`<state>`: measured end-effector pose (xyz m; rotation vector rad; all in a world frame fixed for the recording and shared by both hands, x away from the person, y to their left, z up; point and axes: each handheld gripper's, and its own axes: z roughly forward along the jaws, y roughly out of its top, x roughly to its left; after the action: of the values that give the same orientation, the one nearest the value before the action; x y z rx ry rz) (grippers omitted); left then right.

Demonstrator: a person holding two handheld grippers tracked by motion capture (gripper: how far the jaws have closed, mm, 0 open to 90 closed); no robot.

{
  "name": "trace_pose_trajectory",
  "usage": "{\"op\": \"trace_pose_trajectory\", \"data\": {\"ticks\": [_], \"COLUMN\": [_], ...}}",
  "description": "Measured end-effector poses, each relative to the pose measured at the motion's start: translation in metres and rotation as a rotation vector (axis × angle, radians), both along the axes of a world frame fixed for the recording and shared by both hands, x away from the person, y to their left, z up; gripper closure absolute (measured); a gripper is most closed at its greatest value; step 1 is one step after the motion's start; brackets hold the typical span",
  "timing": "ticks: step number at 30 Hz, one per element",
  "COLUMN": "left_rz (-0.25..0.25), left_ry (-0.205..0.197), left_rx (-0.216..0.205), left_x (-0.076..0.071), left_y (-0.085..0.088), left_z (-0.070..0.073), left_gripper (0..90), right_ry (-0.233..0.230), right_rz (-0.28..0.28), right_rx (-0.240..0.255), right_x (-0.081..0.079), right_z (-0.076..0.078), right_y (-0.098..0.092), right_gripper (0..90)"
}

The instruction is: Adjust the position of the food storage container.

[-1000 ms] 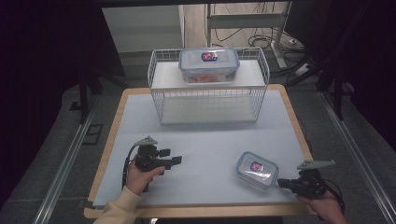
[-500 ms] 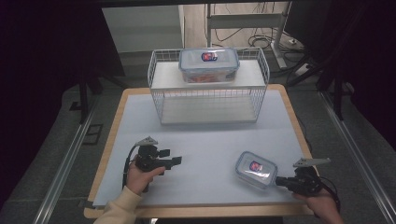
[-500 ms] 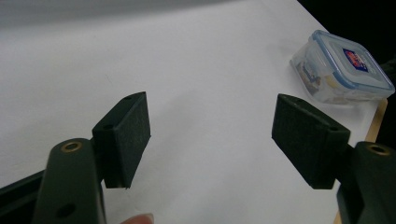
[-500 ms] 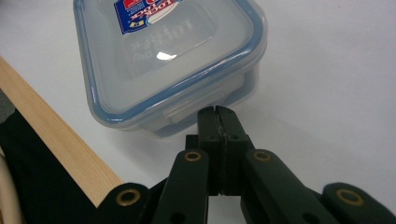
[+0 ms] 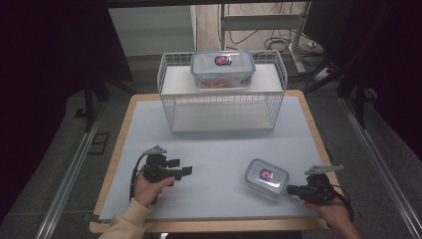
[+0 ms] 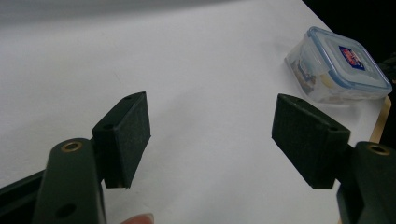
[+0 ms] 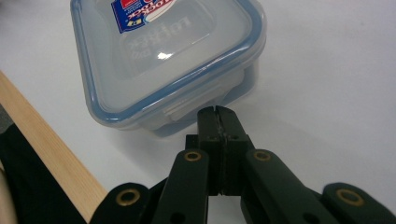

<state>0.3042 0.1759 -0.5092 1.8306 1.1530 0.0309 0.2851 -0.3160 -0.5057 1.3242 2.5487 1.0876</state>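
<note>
The small container lies on the worktop at near right, just left of the right claw, whose jaws are fully closed and empty; the left claw stands wide, empty, well apart.

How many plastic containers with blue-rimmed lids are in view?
2: one large container on the wire rack's top shelf, one small container on the table near the right gripper.

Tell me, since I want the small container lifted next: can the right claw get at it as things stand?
Probably yes. The right claw sits at the small container, at its side latch, nothing between them. But its jaws are shut, so they would likely have to open first.
</note>
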Motion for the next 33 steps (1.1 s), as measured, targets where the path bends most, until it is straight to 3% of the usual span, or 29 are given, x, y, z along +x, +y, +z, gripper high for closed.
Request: {"op": "trace_pose_trajectory", "data": {"ticks": [16,33], "left_rz": [0.001,0.011], "left_ry": [0.011,0.012], "left_rx": [0.005,0.000], "left_x": [0.002,0.002], "left_y": [0.000,0.002], "left_z": [-0.002,-0.003], "left_gripper": [27.7,27.8], "right_ry": [-0.007,-0.019], "right_rz": [-0.002,0.022], "right_rx": [-0.002,-0.021], "right_x": [0.017,0.046], "right_z": [0.000,-0.001], "right_y": [0.017,0.054], "right_gripper": [89.2,89.1]}}
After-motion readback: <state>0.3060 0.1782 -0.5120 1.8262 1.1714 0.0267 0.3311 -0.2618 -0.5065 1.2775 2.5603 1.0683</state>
